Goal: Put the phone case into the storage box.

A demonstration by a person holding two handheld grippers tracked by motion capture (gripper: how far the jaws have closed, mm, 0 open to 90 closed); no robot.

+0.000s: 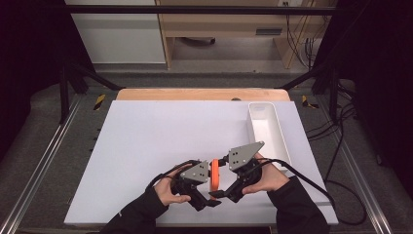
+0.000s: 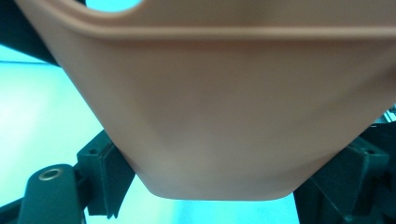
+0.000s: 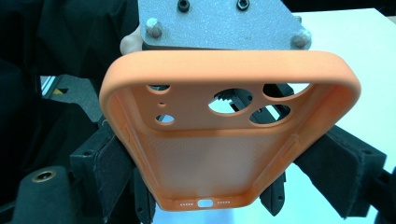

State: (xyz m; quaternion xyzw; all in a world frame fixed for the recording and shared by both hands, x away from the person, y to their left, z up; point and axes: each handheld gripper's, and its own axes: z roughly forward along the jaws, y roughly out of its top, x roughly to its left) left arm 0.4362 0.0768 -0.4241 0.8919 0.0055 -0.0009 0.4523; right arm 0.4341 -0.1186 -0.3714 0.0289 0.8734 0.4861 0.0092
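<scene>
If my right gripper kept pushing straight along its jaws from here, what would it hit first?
Probably the left gripper: its grey plate sits straight ahead, just past the orange phone case that the right gripper is clamping. Depth is hard to judge, but the gap looks small.

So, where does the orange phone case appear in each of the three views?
High view: orange phone case low at centre, edge-on between both grippers.
Left gripper view: its smooth back spans the upper frame.
Right gripper view: its hollow inside at centre, camera holes on top.
Shared landmark: the white table.
</scene>
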